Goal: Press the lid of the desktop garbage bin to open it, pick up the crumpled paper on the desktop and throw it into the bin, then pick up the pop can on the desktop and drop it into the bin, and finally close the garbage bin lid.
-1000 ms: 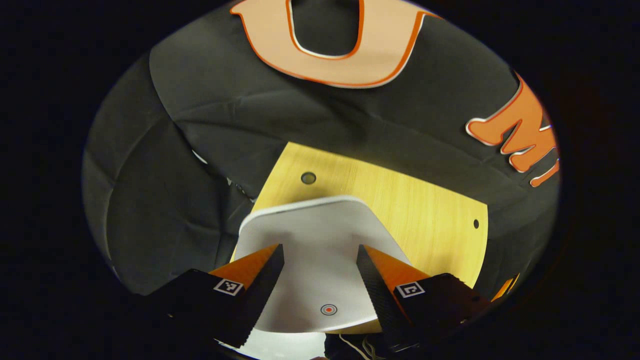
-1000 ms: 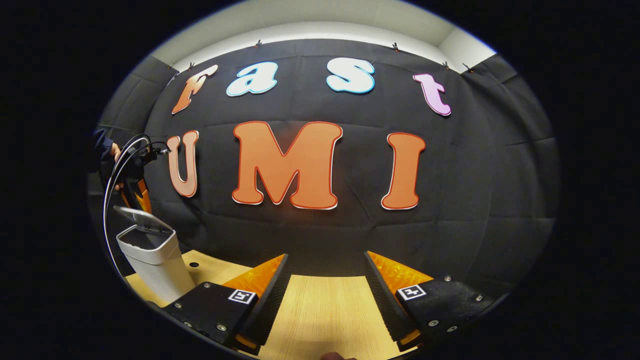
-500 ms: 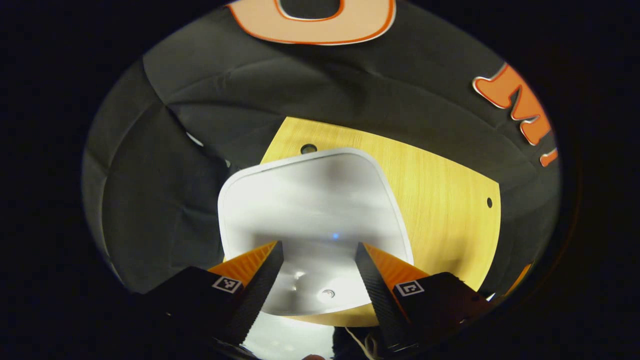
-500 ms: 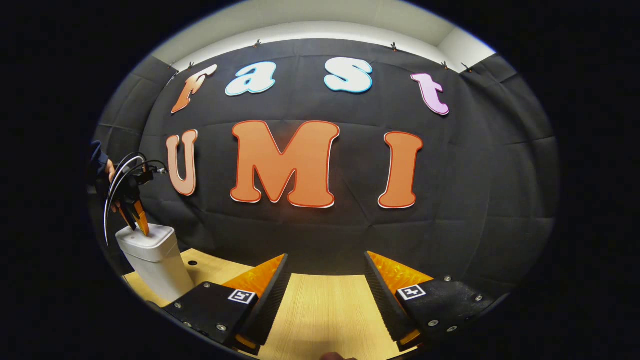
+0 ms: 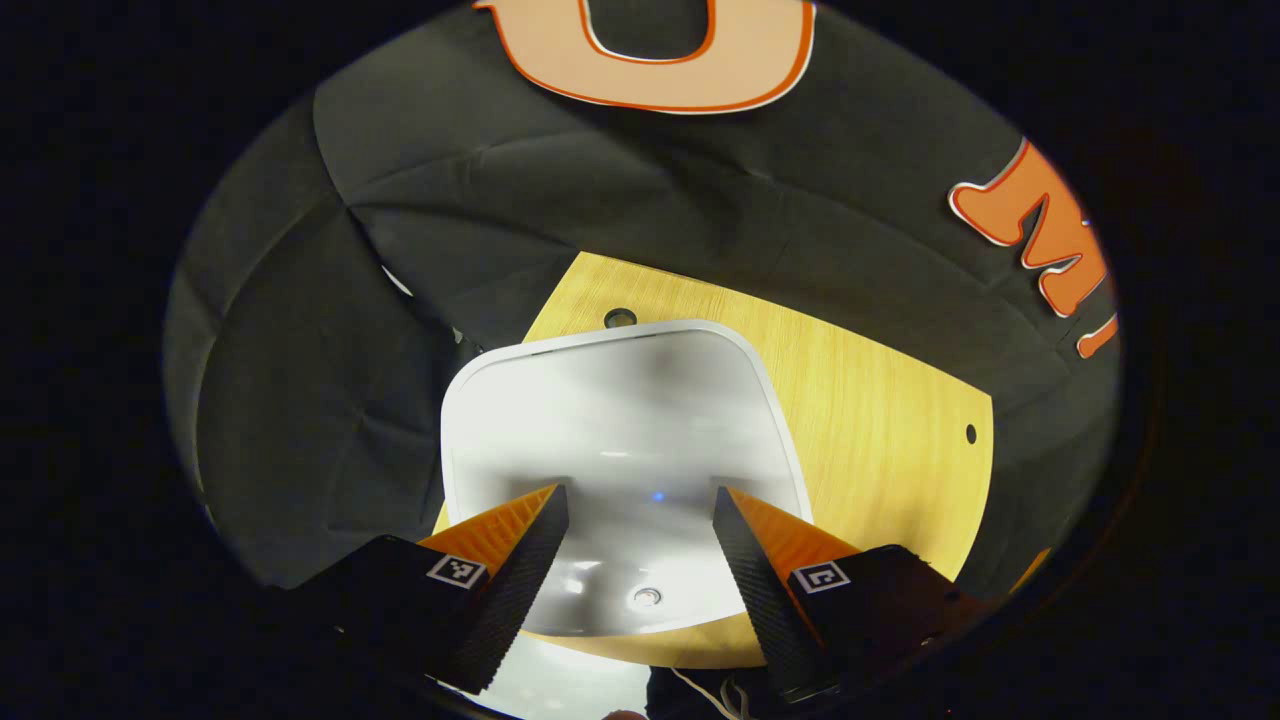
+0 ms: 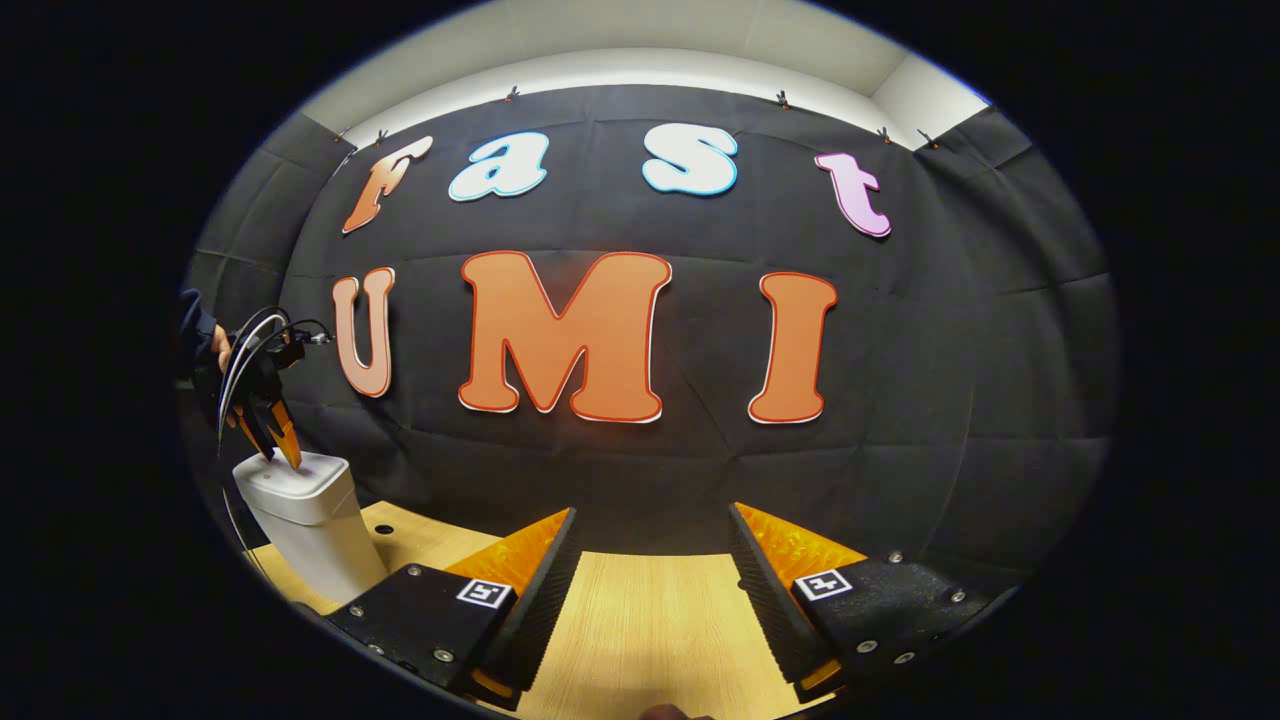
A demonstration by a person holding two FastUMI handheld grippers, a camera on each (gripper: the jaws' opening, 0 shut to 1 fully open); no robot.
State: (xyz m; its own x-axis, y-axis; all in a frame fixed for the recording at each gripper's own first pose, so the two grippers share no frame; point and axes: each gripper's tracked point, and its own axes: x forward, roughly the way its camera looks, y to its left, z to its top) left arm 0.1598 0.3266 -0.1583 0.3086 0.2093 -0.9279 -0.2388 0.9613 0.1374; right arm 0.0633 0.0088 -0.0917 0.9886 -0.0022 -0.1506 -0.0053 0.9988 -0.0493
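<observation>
Right gripper view puts the wooden desktop (image 6: pixel 640 620) widest, bearing the garbage bin (image 6: pixel 312 530) at its far left corner. Its lid (image 5: pixel 620 440) lies flat, judged closed. Left gripper (image 5: pixel 638 500), fingers spread wide, hovers over it, empty; right gripper (image 6: pixel 650 520) idles open, well apart.

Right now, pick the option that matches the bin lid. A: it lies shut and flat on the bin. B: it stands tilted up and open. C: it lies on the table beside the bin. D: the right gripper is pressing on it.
A: the lid lies flat and flush on the bin, with the left gripper just above it and the right gripper far off over the table.
</observation>
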